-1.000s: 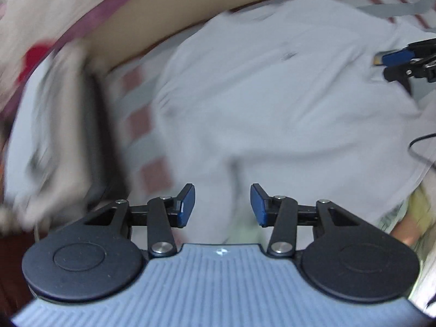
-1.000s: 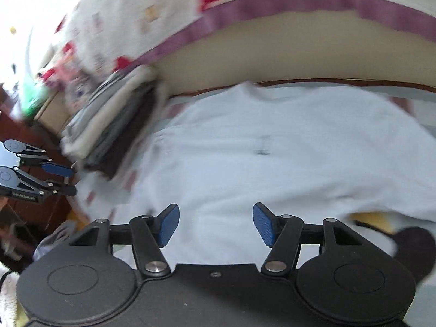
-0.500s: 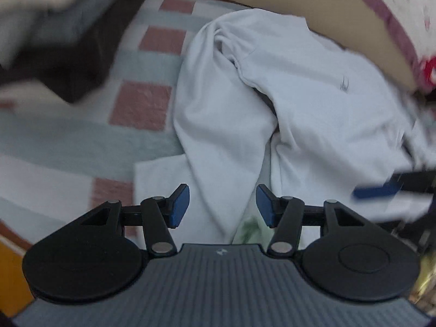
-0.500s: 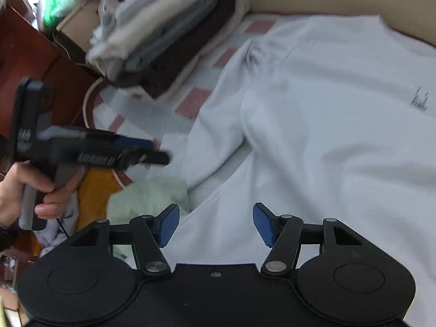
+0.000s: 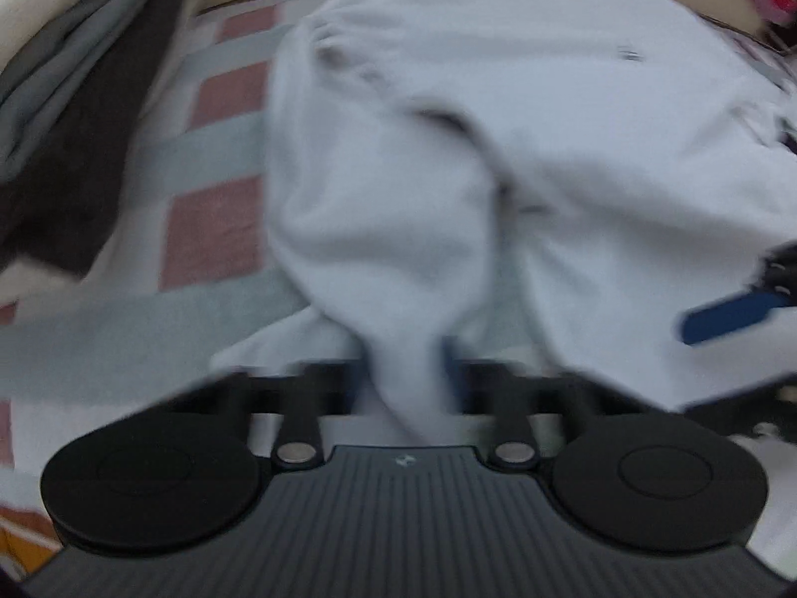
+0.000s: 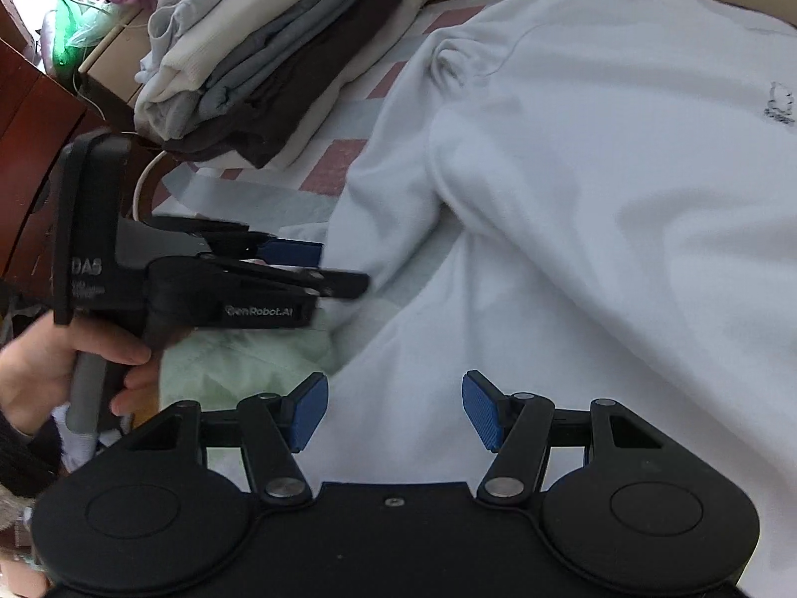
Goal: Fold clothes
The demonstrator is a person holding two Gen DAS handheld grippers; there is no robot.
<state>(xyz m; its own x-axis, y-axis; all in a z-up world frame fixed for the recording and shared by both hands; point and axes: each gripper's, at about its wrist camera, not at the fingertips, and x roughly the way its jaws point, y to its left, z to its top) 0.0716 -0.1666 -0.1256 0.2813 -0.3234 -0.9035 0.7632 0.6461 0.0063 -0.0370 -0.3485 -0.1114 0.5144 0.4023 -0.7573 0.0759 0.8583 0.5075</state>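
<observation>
Shirt: a white long-sleeved shirt (image 6: pixel 597 209) lies spread over a checked blanket (image 6: pixel 343 159), with a small dark logo (image 6: pixel 779 104) on the chest.
Sleeve: one sleeve (image 5: pixel 378 229) runs down from the shoulder toward the left claw; its end sits right between that claw's fingers.
Left claw: the left claw (image 5: pixel 403 378) has the sleeve cloth bunched between its two blue pads. The left wrist view is blurred, but the fingers look drawn in against the cloth. In the right wrist view the same claw (image 6: pixel 319 269) reaches in from the left with its tips at the sleeve end, fingers close together.
Hand: a hand (image 6: pixel 65 373) grips the handle of the left claw at the left edge.
Right claw: the right claw (image 6: pixel 396 408) has its fingers spread wide with nothing between them, poised over the lower body of the shirt.
Stack: a pile of folded clothes (image 6: pixel 269 60) sits on the blanket beyond the sleeve, apart from the shirt.
Green cloth: a pale green cloth (image 6: pixel 239 359) lies under the left claw, beside the shirt hem.
</observation>
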